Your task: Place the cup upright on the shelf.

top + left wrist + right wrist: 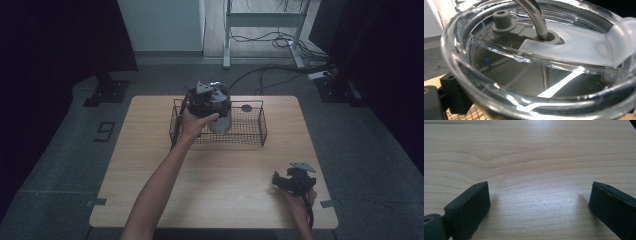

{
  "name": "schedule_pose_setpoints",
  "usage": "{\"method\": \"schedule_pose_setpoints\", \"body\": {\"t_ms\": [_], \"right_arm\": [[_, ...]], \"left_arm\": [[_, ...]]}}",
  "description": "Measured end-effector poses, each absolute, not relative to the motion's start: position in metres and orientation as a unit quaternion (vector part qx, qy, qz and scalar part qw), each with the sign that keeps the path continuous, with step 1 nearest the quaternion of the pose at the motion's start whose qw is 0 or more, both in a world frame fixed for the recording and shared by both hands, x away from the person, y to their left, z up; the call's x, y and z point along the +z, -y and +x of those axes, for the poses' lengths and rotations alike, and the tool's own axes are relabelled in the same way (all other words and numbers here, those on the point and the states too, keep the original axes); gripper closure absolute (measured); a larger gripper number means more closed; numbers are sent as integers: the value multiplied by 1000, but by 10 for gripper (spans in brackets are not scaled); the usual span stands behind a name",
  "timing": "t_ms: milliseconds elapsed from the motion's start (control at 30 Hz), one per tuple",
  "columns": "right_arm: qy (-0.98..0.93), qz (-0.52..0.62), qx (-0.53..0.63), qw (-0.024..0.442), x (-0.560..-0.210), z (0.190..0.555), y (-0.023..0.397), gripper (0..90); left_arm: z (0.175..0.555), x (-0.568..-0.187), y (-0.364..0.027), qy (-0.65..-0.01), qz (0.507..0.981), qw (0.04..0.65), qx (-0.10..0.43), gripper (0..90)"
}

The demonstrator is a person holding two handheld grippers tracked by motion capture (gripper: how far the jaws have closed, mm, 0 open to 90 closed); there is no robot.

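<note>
A steel tumbler (220, 123) with a clear lid (574, 50) stands tilted at the left end of a black wire basket (251, 132). A bent metal straw (535, 20) passes through the lid beside a grey stopper (501, 20). My left gripper (210, 100) sits over the tumbler's top and is shut on its rim; one black finger (454, 93) presses against the lid's outer edge, and the other is hidden. My right gripper (278, 180) lies on the wooden table (215, 175) near the front right corner. It is open (539, 192), with bare wood between its jaws.
The basket stands at the table's far middle, and a small dark disc (246, 107) sits by its far rim. Basket mesh (474, 115) shows under the tumbler. Past the table are a desk frame (227, 45) and cables (280, 40) on the floor.
</note>
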State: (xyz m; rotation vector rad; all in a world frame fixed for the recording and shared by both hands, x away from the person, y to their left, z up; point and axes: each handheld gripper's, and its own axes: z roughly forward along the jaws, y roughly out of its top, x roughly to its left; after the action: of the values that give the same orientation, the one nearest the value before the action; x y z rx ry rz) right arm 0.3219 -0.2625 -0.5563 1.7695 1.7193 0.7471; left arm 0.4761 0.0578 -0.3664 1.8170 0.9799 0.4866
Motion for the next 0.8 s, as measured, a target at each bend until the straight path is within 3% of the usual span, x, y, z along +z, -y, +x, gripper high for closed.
{"method": "schedule_pose_setpoints", "body": {"t_ms": [800], "right_arm": [[-641, 659, 278, 278, -556, 322, 263, 32]], "left_arm": [[509, -389, -43, -421, 752, 464, 204, 42]]}}
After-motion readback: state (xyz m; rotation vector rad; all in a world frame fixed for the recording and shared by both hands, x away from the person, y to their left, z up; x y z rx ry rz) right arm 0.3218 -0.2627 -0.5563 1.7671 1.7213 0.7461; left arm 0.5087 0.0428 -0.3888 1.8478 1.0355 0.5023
